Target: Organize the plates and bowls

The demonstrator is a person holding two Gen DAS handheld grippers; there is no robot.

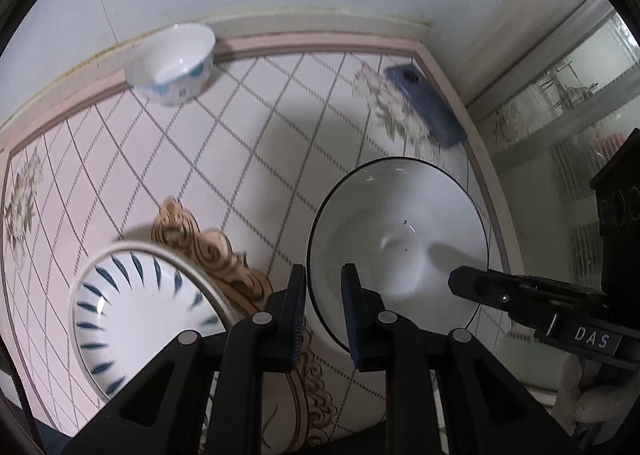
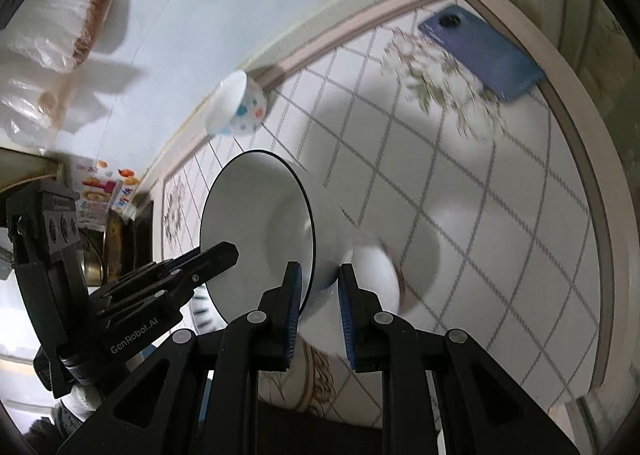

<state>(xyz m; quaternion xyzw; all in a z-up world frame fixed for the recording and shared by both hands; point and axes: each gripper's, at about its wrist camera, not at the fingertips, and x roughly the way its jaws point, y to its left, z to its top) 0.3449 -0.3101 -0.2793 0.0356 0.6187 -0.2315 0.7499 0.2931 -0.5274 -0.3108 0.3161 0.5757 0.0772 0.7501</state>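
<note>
Tiled table (image 1: 248,127): black-rimmed white bowl (image 1: 400,239) between both tools, empty.

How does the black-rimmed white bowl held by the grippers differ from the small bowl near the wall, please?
The black-rimmed bowl looks wider and shallower; the small bowl looks narrower and deeper. The black-rimmed bowl is plain white outside; the small bowl carries coloured spots. The black-rimmed bowl has the left gripper and the right gripper straddling its rim; the small bowl stands untouched. Both are white inside.
</note>
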